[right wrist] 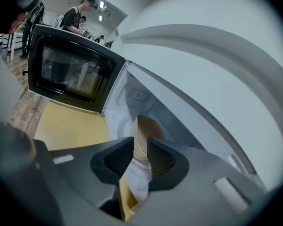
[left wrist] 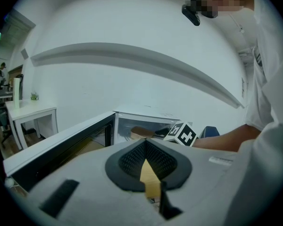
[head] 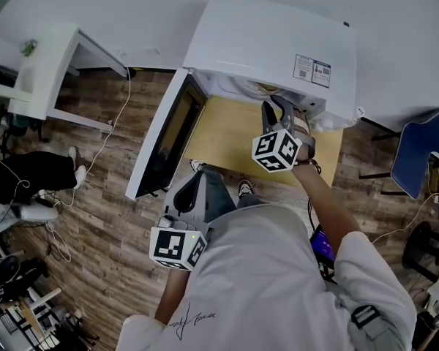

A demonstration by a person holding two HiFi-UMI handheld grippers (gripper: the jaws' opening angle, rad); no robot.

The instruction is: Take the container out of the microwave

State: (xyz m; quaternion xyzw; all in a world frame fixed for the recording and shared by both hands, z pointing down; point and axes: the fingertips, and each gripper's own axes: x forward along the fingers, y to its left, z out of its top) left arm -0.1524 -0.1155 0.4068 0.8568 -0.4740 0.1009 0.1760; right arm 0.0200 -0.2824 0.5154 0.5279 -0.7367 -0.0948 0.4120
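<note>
White microwave [head: 271, 42] on a yellow table [head: 227, 134], with door [head: 164, 137] swung open to the left. Tan container [right wrist: 150, 126] inside the cavity, seated on the turntable [right wrist: 120, 126]. Right gripper [right wrist: 140, 147] at the cavity mouth, aimed inward and slightly down. Jaws apart, with the container visible through the gap and the pads clear of it. Left gripper [left wrist: 145, 145] on the near side, close to the person's body, well apart from the microwave. Jaws together at the tips, clamped on nothing.
</note>
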